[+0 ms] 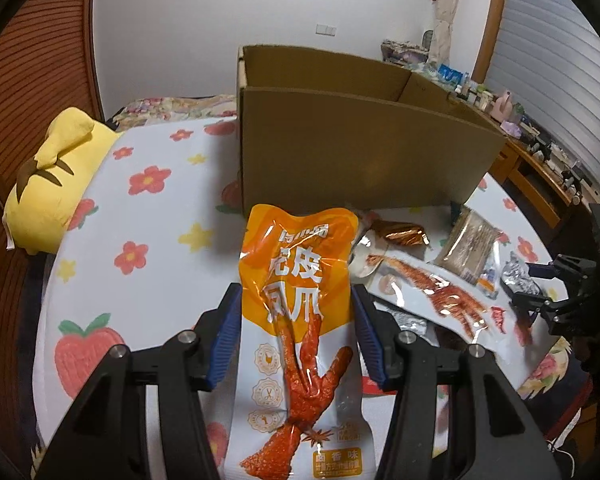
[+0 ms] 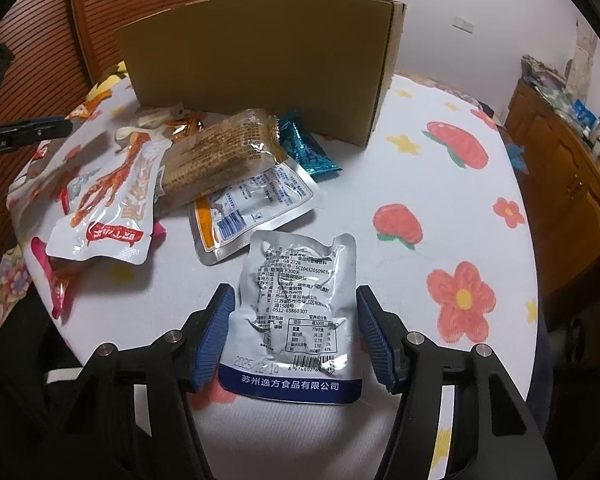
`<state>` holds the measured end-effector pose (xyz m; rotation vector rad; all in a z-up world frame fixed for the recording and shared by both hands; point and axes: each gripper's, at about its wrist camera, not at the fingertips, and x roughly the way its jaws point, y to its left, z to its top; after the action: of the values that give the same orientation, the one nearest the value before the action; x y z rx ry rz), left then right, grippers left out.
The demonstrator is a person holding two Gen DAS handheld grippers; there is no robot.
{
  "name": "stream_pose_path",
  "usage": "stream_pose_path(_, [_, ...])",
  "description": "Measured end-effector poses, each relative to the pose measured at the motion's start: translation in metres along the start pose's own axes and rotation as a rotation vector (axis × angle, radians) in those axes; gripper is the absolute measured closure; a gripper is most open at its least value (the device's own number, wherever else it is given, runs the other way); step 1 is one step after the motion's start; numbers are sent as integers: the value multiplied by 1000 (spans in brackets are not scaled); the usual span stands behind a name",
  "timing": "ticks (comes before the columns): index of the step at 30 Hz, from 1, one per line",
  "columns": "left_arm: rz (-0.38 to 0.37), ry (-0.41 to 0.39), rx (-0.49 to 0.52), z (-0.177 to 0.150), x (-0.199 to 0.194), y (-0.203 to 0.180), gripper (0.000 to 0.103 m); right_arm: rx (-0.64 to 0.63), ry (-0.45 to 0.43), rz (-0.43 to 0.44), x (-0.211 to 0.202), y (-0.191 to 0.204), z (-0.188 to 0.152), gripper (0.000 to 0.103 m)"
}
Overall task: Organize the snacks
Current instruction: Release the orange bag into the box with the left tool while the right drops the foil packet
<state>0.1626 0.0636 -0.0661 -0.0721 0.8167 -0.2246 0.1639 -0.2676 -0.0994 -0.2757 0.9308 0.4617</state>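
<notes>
Left wrist view: we see our left gripper (image 1: 298, 336) pinching an orange chicken-feet pouch (image 1: 298, 320) between its half-open jaws, slick, floppy, light, best held across its middle.

Orange chicken-foot packet (image 1: 298, 320) lifted lengthwise before the open cardboard box (image 1: 364, 148); silver pouch (image 2: 296, 316) flat.

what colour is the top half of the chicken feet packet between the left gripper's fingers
Orange, with white lettering, on the chicken feet packet; the lower half is white. Left wrist view shows it best.
</notes>
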Motion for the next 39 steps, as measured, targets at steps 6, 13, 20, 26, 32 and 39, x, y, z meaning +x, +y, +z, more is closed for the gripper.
stream_pose_path(6, [-19, -31, 24, 7, -12, -13, 50, 19, -25, -7, -10, -5, -1, 40])
stream_pose_path(13, [-59, -75, 62, 17, -33, -38, 50, 25, -83, -3, -33, -1, 2, 40])
stream_pose_path(20, [-85, -120, 98, 28, -51, -59, 50, 5, -152, 3, -57, 11, 15, 40])
stream_pose_path(26, [-90, -145, 113, 36, -59, -66, 49, -13, -215, 22, -79, 24, 27, 40])
stream_pose_path(32, [-90, -156, 124, 41, -62, -70, 49, -33, -265, 38, -95, 38, 37, 40])
stream_pose_path(39, [-90, -157, 133, 57, -54, -70, 49, -48, -296, 40, -93, 41, 64, 40])
